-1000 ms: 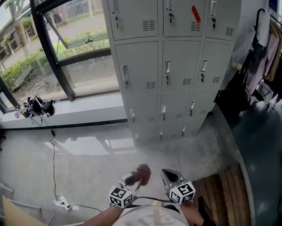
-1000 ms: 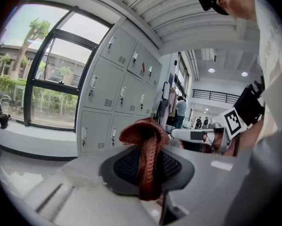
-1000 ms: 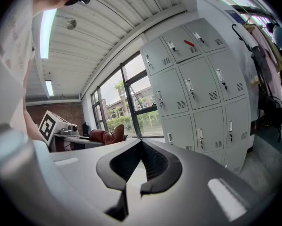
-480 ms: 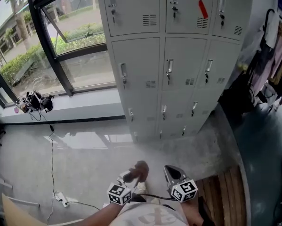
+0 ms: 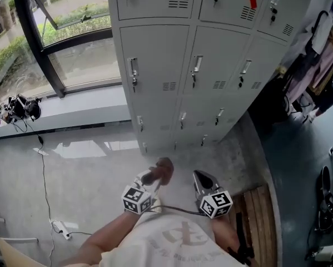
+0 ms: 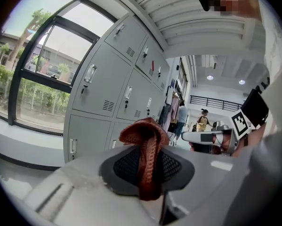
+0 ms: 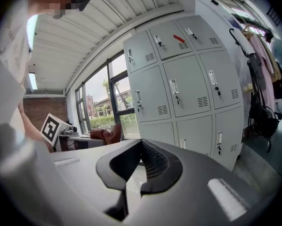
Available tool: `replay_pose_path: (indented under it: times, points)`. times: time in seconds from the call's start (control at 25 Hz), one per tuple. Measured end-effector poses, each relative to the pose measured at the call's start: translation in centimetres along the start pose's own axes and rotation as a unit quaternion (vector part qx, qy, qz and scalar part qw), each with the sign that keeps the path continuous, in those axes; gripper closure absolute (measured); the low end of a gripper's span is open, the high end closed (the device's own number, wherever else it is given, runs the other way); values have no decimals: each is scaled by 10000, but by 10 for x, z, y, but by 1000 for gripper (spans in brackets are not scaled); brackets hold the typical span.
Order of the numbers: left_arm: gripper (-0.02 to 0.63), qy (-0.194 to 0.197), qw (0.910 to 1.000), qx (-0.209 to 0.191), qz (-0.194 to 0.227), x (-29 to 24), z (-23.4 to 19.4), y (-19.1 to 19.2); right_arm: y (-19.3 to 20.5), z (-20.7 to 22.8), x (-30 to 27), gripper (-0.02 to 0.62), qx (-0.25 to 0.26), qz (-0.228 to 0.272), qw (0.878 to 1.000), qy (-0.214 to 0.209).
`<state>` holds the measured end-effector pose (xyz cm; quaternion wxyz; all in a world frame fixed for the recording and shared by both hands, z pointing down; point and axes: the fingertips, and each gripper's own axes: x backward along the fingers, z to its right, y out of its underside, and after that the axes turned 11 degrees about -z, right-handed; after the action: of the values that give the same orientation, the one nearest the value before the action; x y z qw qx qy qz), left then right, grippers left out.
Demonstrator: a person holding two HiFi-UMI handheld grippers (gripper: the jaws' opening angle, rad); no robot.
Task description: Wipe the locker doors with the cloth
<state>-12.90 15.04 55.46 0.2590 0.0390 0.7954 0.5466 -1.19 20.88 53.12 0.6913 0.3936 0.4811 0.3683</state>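
The grey lockers (image 5: 210, 65) stand ahead across the concrete floor, their doors shut, with a red mark on one upper door. My left gripper (image 5: 154, 177) is held low in front of me, shut on a rust-brown cloth (image 5: 163, 169). In the left gripper view the cloth (image 6: 145, 149) loops up out of the left gripper (image 6: 148, 171), with the lockers (image 6: 108, 93) beyond. My right gripper (image 5: 200, 178) is beside it, shut with nothing in it. In the right gripper view the right gripper (image 7: 140, 166) faces the lockers (image 7: 188, 93), and the cloth (image 7: 108, 133) shows at the left.
A large window with a sill (image 5: 71, 113) is left of the lockers; black gear with cables (image 5: 19, 107) lies on the sill. A power strip (image 5: 59, 227) lies on the floor. Wooden slats (image 5: 255, 216) are at my right. Hanging clothes (image 5: 316, 65) stand right of the lockers.
The lockers have come nearer and fill more of the head view. Both grippers keep the same pose, the cloth still in the left one.
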Motion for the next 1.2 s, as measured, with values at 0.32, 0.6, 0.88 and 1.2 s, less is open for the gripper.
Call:
replay_pose_path:
  times: [0.32, 0.6, 0.88, 1.2]
  points:
    - [532, -76, 9996, 278, -13, -7, -70, -10, -25, -3, -64, 588, 111, -223, 9997, 39]
    - [534, -525, 9977, 417, 87, -2, -128, -22, -58, 0, -114, 588, 358, -230, 9990, -140]
    - [534, -820, 9957, 403, 133, -15, -153, -43, -77, 11, -154, 588, 437, -286, 9971, -562]
    - [534, -1333, 9897, 375, 353, -60, -187, -103, -121, 58, -193, 588, 528, -149, 9940, -943]
